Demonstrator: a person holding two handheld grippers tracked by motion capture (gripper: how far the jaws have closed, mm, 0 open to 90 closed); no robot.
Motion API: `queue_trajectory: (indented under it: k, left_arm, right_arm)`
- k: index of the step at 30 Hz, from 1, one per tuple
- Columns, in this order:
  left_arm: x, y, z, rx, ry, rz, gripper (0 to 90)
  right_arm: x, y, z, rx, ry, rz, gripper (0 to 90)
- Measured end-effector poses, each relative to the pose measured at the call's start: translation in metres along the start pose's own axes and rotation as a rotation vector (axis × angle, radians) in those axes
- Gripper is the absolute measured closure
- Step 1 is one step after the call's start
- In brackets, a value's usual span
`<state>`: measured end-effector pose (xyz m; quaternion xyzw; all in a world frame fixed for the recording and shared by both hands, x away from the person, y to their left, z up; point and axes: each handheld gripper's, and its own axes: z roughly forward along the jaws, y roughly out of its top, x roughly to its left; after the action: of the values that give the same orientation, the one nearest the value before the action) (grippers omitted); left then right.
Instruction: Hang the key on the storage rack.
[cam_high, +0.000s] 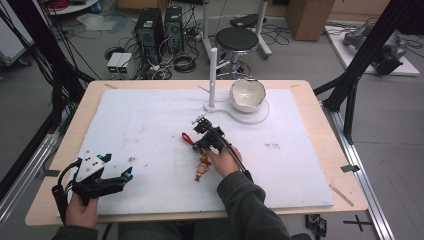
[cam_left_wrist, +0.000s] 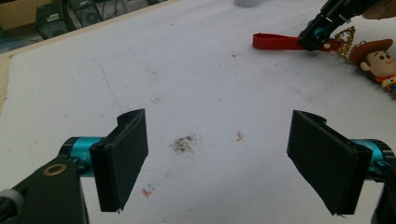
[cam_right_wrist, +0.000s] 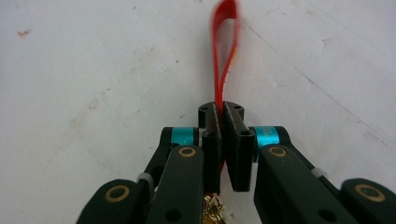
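Note:
A keychain lies on the white board: a red strap loop, a gold chain and a small cowboy doll. My right gripper is shut on the red strap near its chain end; the loop sticks out past the jaws and the doll lies behind them by the hand. At the near left corner of the board my left gripper stands open wide, with nothing between its pads, facing the keychain from a distance.
A white stand with an upright post and a white bowl on its base sits at the far middle of the board. The wooden table edge frames the board. Small dirt marks dot the surface.

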<state>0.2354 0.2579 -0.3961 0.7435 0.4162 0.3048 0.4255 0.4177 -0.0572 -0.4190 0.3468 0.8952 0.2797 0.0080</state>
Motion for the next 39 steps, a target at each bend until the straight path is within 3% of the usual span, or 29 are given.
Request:
queue_trajectory:
  k: [10, 18, 39]
  left_arm:
    - [0.001, 0.000, 0.000, 0.002, 0.001, 0.003, 20.8]
    - [0.000, 0.000, 0.000, 0.000, -0.003, 0.002, 20.8]
    - [-0.001, 0.001, 0.000, -0.002, -0.004, 0.003, 20.8]
  right_arm:
    - [0.003, 0.000, -0.010, -0.040, 0.042, -0.022, 86.1]
    - [0.004, -0.001, -0.027, -0.133, 0.094, -0.027, 86.1]
    - [0.012, -0.004, -0.068, -0.244, 0.115, -0.093, 86.1]
